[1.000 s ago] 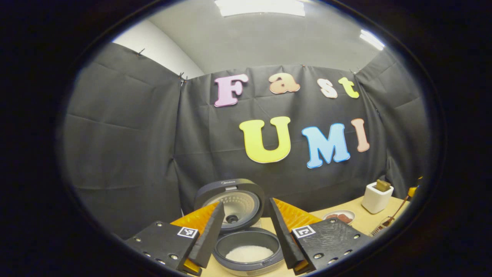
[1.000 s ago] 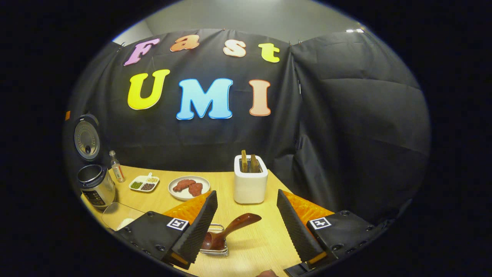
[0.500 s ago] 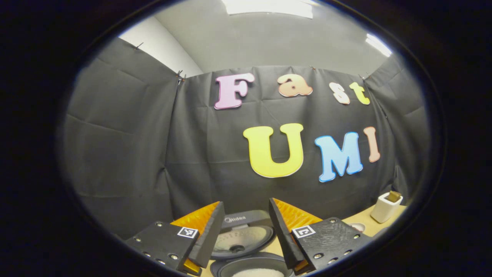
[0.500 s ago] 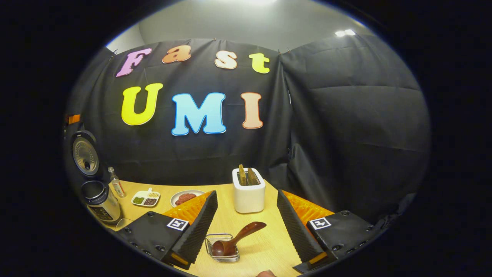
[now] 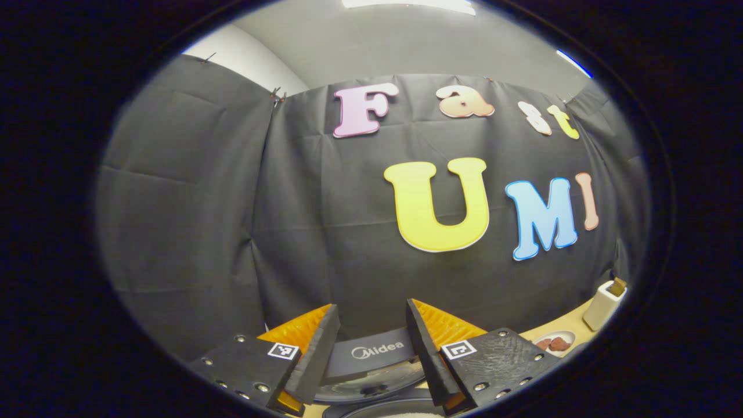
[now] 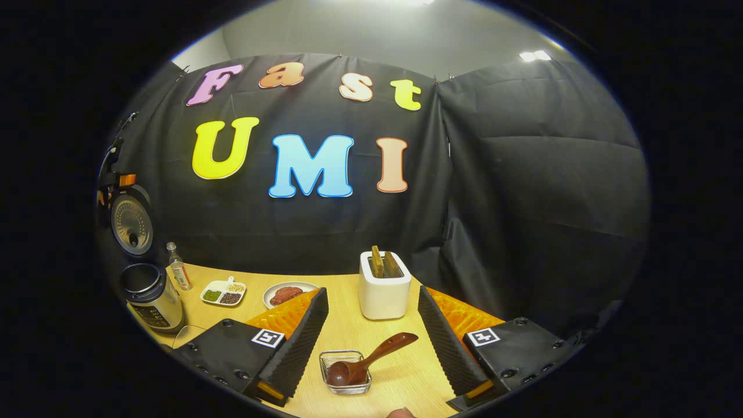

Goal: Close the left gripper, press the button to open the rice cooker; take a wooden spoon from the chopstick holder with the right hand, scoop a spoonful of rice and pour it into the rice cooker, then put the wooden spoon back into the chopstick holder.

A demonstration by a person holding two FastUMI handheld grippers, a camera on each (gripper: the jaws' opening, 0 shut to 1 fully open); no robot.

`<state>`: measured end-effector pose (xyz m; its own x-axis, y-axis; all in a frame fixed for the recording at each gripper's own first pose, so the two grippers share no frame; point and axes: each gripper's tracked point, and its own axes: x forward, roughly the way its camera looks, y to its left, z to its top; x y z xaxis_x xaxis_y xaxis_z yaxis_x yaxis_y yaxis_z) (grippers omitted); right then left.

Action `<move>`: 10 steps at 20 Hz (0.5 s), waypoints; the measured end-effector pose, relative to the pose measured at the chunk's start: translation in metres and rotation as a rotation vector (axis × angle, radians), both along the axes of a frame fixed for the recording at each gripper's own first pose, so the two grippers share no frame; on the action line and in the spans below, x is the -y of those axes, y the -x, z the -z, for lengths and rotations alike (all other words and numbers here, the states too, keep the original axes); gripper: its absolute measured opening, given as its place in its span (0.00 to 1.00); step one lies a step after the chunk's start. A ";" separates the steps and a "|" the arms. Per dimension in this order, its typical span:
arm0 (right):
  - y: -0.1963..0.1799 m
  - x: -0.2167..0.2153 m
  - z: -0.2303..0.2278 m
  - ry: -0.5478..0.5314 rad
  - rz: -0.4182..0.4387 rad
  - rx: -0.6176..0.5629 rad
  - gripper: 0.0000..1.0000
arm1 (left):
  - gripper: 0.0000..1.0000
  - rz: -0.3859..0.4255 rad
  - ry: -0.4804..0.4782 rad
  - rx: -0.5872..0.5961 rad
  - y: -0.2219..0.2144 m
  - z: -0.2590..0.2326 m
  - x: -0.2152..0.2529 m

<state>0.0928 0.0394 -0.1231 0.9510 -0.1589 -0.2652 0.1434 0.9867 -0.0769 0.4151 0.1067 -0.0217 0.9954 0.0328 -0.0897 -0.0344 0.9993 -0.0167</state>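
Both tools stand spread with nothing between their fingers. My left tool point(image 5: 371, 342) hangs close over the rice cooker point(image 5: 371, 360), whose raised lid stands between the fingers; the pot's dark rim shows just below at the bottom edge of the left gripper view. Off to my right in that view I see a strip of worktop point(image 5: 557, 328), a plate of meat point(image 5: 554, 342) and a white toaster point(image 5: 603, 296) near the cloth wall.

My right tool point(image 6: 371, 334) hovers above the worktop point(image 6: 400, 371) with a wide gap between its fingers. Inside that gap, near the front edge, a small clear holder point(image 6: 347, 371) carries the wooden spoon point(image 6: 371, 360); its bowl lies in the holder and its handle leans up and out toward the right finger, touching neither finger. Bare worktop lies around the holder. Behind it stands the toaster point(image 6: 383, 284), and farther left the plate point(image 6: 287, 293), a divided dish point(image 6: 223, 292), a small bottle point(image 6: 180, 270) and the open cooker point(image 6: 148, 293) at the worktop's left edge.
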 end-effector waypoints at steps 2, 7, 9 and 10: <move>-0.003 -0.004 -0.003 -0.005 -0.020 0.012 0.96 | 0.77 0.002 0.005 0.005 0.007 -0.001 0.005; -0.005 -0.009 -0.004 -0.025 -0.069 0.020 1.00 | 0.77 0.010 0.015 -0.003 0.041 0.003 0.020; -0.003 -0.008 -0.003 -0.031 -0.086 0.017 1.00 | 0.76 0.012 0.034 -0.011 0.060 0.005 0.027; -0.002 -0.007 -0.003 -0.034 -0.093 0.015 1.00 | 0.76 0.013 0.036 -0.016 0.068 0.009 0.030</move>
<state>0.0943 0.0467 -0.1205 0.9651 -0.0608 -0.2548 0.0517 0.9978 -0.0421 0.3475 0.0771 -0.0306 0.9942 0.0162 -0.1061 -0.0218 0.9984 -0.0525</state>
